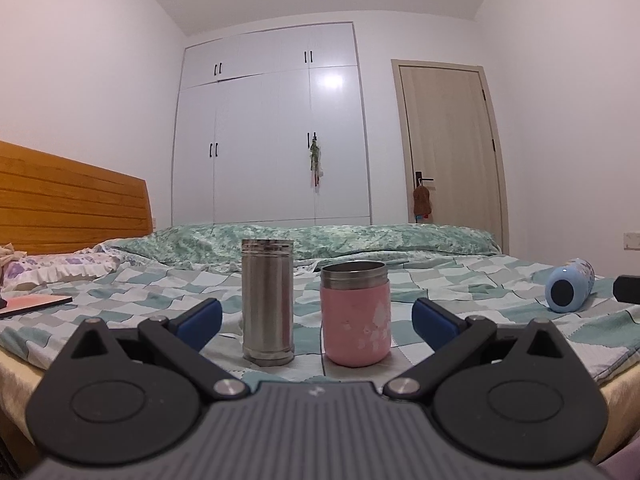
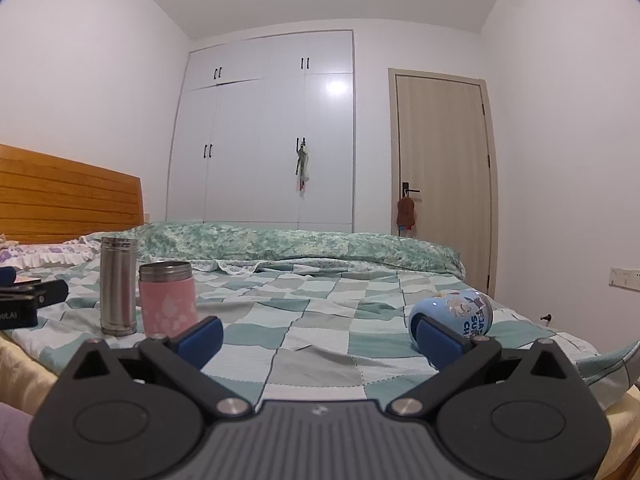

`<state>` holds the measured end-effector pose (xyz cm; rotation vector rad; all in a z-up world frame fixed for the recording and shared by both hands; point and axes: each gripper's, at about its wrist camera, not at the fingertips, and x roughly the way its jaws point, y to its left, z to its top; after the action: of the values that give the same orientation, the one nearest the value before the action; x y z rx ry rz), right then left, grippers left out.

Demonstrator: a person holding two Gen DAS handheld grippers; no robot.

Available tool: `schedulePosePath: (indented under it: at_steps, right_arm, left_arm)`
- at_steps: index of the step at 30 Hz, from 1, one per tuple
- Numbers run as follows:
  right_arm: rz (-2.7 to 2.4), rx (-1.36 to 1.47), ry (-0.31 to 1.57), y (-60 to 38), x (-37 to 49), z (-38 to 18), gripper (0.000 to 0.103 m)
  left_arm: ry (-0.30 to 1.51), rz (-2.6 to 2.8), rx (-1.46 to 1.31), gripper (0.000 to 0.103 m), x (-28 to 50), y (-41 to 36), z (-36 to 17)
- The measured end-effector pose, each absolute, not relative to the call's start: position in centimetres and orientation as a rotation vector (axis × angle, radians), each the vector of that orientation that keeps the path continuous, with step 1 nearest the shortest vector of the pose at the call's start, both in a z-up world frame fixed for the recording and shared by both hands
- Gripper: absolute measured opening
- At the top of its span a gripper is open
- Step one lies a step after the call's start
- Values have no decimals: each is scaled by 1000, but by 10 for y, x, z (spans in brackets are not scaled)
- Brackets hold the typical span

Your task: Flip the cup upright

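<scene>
A light blue printed cup (image 2: 456, 314) lies on its side on the checked bedspread, just beyond my right gripper's right finger; it also shows far right in the left wrist view (image 1: 570, 290). My right gripper (image 2: 320, 336) is open and empty. My left gripper (image 1: 316, 322) is open and empty; a steel cup (image 1: 267, 302) and a pink cup (image 1: 356, 314) stand upright just beyond its fingers. The same two cups show at left in the right wrist view, steel (image 2: 118, 286) and pink (image 2: 168, 300).
The bed (image 2: 320, 320) has a folded green quilt (image 2: 280, 244) at the back and a wooden headboard (image 1: 60, 200) at left. A flat pink item (image 1: 32, 304) lies at far left. A white wardrobe (image 1: 272, 128) and a door (image 1: 448, 140) stand behind.
</scene>
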<state>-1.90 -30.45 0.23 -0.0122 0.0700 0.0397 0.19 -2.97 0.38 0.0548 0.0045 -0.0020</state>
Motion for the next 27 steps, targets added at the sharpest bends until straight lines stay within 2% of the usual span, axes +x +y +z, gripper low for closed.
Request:
schedulePosePath:
  at_steps: [27]
  right_arm:
    - [38,-15,69,-305,-19,3,103]
  left_arm:
    - [2,-13,53,103,0,-26,3]
